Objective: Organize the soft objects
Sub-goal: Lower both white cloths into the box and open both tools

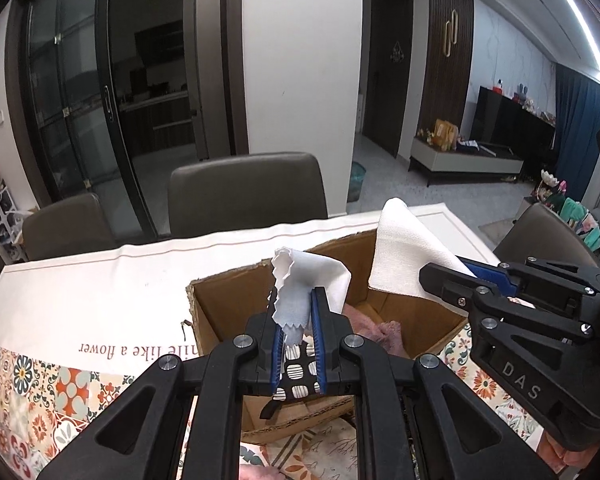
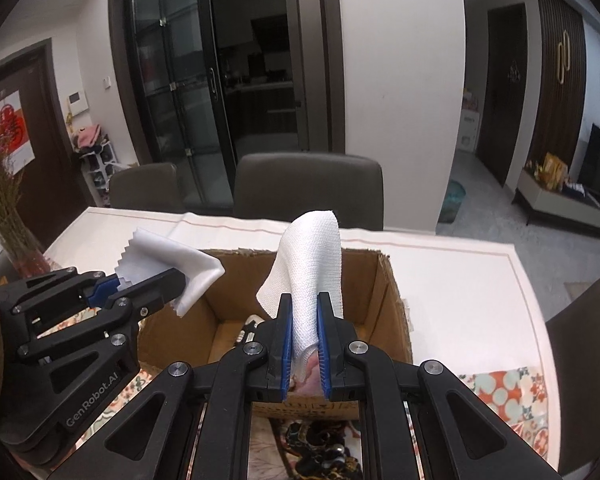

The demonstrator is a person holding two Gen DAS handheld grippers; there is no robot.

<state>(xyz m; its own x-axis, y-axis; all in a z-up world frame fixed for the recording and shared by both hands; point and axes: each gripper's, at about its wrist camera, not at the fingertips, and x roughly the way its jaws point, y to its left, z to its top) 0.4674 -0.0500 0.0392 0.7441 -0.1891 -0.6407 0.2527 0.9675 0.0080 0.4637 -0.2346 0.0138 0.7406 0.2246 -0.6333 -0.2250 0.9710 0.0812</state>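
Mid-task: left claw [image 1: 296,332] pinches thin white zigzag-edged cloth [image 1: 300,280], right claw [image 2: 305,340] pinches white woven towel [image 2: 312,256], both above open brown cardboard box [image 2: 396,304] already holding pink fabric [image 1: 376,330]; release pending.

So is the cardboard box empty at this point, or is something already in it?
Not empty. The open cardboard box already holds a pinkish fluffy fabric on its floor in the left wrist view; the right wrist view shows a small dark item inside too.
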